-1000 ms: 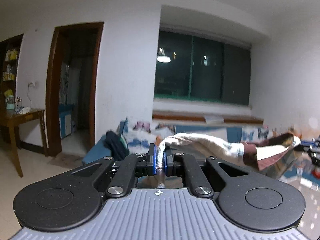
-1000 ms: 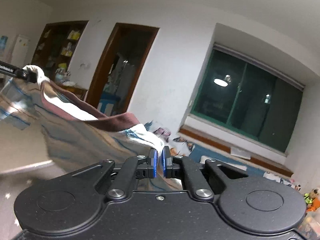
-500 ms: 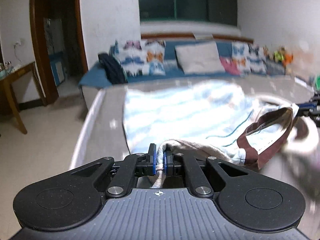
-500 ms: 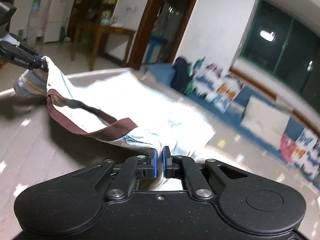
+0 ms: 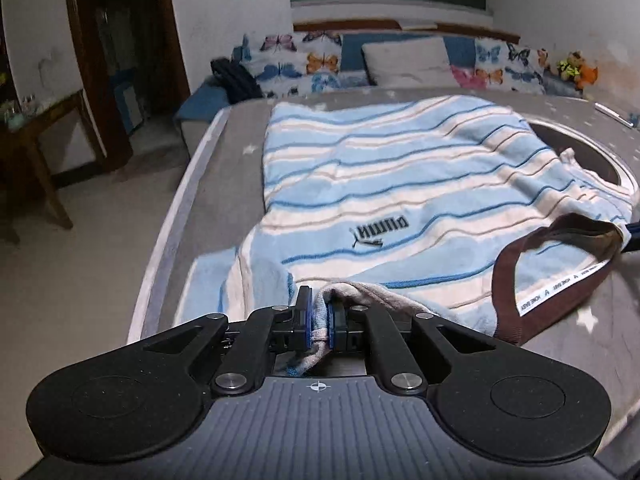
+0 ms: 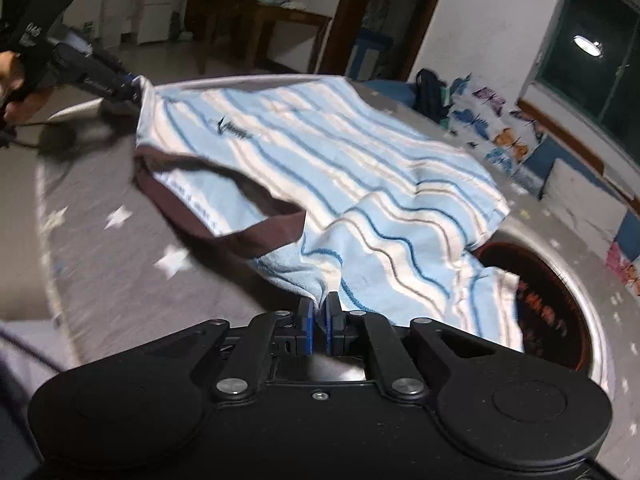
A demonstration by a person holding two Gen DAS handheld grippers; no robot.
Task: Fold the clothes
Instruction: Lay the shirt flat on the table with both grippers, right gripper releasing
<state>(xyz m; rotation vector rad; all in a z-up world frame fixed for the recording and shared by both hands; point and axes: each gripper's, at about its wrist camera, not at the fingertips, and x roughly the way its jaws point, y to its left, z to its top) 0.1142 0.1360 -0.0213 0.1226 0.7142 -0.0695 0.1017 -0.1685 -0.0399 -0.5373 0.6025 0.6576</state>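
Note:
A light-blue and white striped shirt [image 5: 400,184] with a brown neckband [image 5: 516,276] lies spread over the grey star-patterned table [image 5: 208,184], its front logo facing up. My left gripper [image 5: 319,320] is shut on one shoulder of the shirt at the near edge. My right gripper [image 6: 319,318] is shut on the other shoulder of the shirt [image 6: 360,168]. In the right wrist view the left gripper [image 6: 134,86] shows at the upper left, held by a hand [image 6: 16,80]. The neckband [image 6: 240,236] sags open between the two grips.
A round dark recess [image 6: 540,312] is set in the table, partly covered by the shirt's hem side. A pen [image 5: 612,114] lies at the far right. Behind stand a sofa with butterfly cushions [image 5: 320,64], a wooden side table [image 5: 36,128] and a doorway [image 5: 120,48].
Both grippers came down from holding the shirt up in the air. The shirt now lies spread on the table, and both views tilted from the walls to the tabletop.

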